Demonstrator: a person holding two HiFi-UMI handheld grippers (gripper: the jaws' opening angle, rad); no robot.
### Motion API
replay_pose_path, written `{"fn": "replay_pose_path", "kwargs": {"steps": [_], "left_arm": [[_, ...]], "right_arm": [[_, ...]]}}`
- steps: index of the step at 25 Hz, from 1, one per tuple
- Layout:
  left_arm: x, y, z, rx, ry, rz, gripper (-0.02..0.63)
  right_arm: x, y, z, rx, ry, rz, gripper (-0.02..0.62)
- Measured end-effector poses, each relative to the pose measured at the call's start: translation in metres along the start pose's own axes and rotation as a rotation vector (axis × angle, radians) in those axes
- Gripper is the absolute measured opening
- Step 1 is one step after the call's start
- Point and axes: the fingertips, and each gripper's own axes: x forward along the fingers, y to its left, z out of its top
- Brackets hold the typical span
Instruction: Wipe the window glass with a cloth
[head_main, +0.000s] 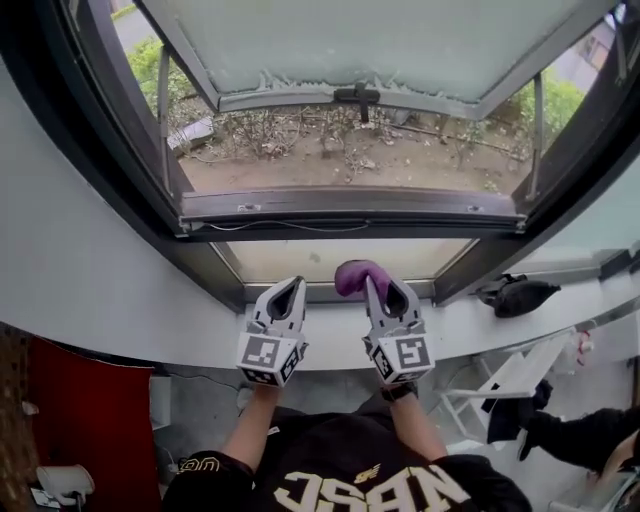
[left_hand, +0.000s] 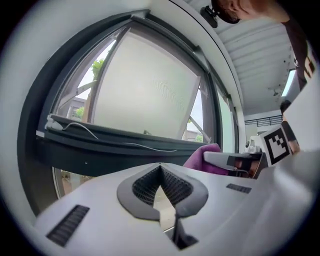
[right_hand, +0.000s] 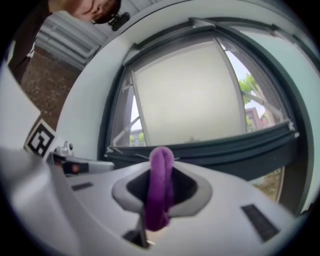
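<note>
Centrally, an open window fills the upper head view: its frosted glass (head_main: 380, 40) is in a sash swung outward over bare ground (head_main: 330, 160), with a black handle (head_main: 357, 97) on the sash's lower rail. The dark frame (head_main: 350, 205) crosses below it, above a second fixed pane (head_main: 340, 258). A white sill (head_main: 120, 290) curves round the frame, and a black object (head_main: 520, 295) lies on it at the right.

The person's black shirt (head_main: 360, 480) bears pale lettering, cut by the picture edge and not reliably legible.

The left gripper (head_main: 288, 295) is held just below the lower pane; its jaws are closed tip to tip and hold nothing (left_hand: 161, 169). The right gripper (head_main: 385, 290) is beside it, apart from it, jaws clamped on a purple cloth (head_main: 355, 275), which is folded between them and bulges past the tips toward the lower pane (right_hand: 161, 185). Each gripper's cube carries black-and-white square markers; no other writing is readable.
</note>
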Motion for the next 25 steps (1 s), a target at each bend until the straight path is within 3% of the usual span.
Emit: {"fn": "replay_pose_path", "kwargs": {"steps": [5, 13, 25], "left_arm": [[0.003, 0.014, 0.026, 0.041, 0.001, 0.094, 0.014], [0.010, 0.008, 0.053, 0.084, -0.060, 0.112, 0.014], [0.013, 0.016, 0.074, 0.077, -0.084, 0.129, 0.014]], "right_arm": [[0.013, 0.007, 0.017, -0.033, 0.026, -0.060, 0.072], [0.033, 0.012, 0.045, -0.030, -0.003, -0.057, 0.072], [0.050, 0.020, 0.061, -0.037, 0.005, -0.024, 0.072]]}}
